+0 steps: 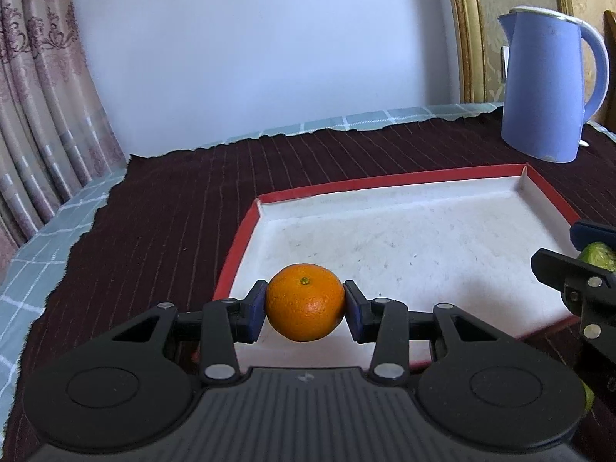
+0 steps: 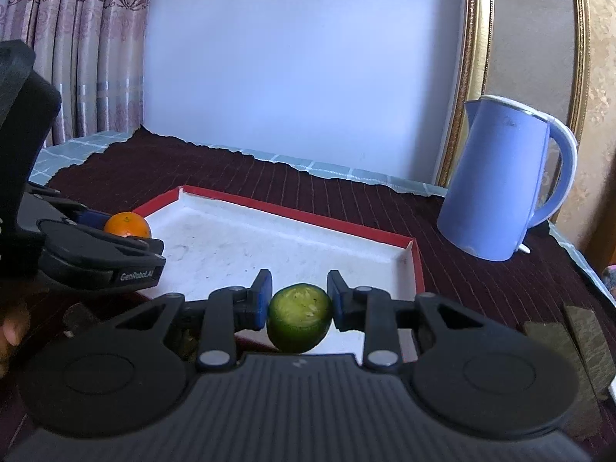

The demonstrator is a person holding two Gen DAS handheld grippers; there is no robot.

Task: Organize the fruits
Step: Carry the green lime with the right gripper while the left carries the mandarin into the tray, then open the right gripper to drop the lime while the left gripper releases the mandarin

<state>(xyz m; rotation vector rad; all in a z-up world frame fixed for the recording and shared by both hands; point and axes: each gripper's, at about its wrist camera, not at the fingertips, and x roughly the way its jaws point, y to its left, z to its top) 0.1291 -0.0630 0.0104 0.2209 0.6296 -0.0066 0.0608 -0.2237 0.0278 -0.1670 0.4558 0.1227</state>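
My left gripper [image 1: 305,302] is shut on an orange [image 1: 305,302], its blue pads pressing both sides, above the near left edge of a red-rimmed white tray [image 1: 385,231]. My right gripper [image 2: 299,304] is shut on a small green citrus fruit [image 2: 300,317] over the tray's [image 2: 269,246] near right part. In the right wrist view the left gripper [image 2: 127,231] with the orange [image 2: 127,224] shows at the left. The left wrist view catches the right gripper [image 1: 589,261] and a bit of the green fruit [image 1: 598,256] at its right edge.
A blue electric kettle [image 1: 550,88] [image 2: 500,181] stands on the dark striped cloth [image 1: 173,211] behind the tray's right end. A curtain [image 1: 38,96] hangs at the left and a gold frame [image 2: 469,57] rises behind the kettle. A hand [image 2: 11,327] shows at the left edge.
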